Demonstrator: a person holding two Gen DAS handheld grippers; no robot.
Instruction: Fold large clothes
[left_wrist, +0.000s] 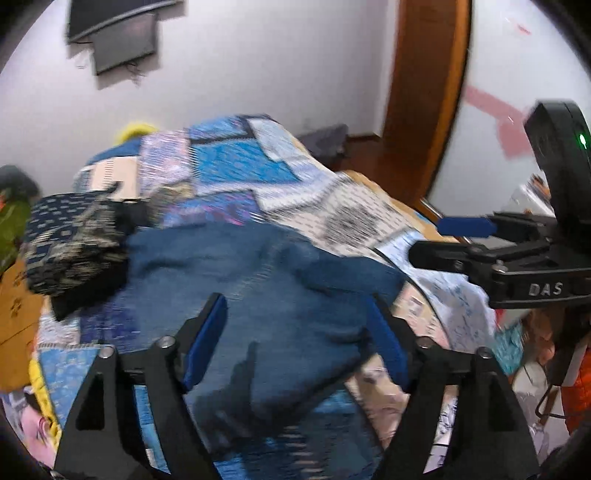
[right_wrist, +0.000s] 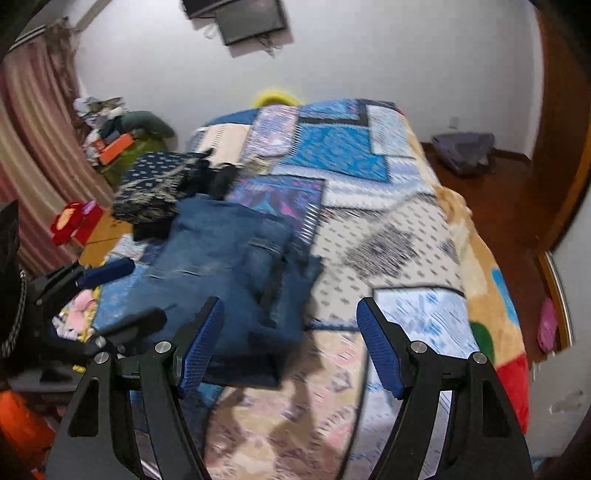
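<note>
Folded blue jeans (left_wrist: 258, 302) lie on the patchwork bedspread (left_wrist: 236, 166); they also show in the right wrist view (right_wrist: 229, 266). My left gripper (left_wrist: 295, 306) is open and empty, hovering just above the jeans, jaws wide apart. My right gripper (right_wrist: 290, 310) is open and empty above the bedspread (right_wrist: 388, 229), to the right of the jeans. The right gripper also shows in the left wrist view (left_wrist: 432, 240), and the left gripper in the right wrist view (right_wrist: 125, 291), at the jeans' left side. Both views are motion-blurred.
A pile of dark patterned clothes (left_wrist: 70, 240) lies beyond the jeans at the left, also in the right wrist view (right_wrist: 155, 188). A wooden door frame (left_wrist: 424, 92) and floor are to the right. Curtains (right_wrist: 33, 140) and clutter (right_wrist: 114, 129) stand at the left.
</note>
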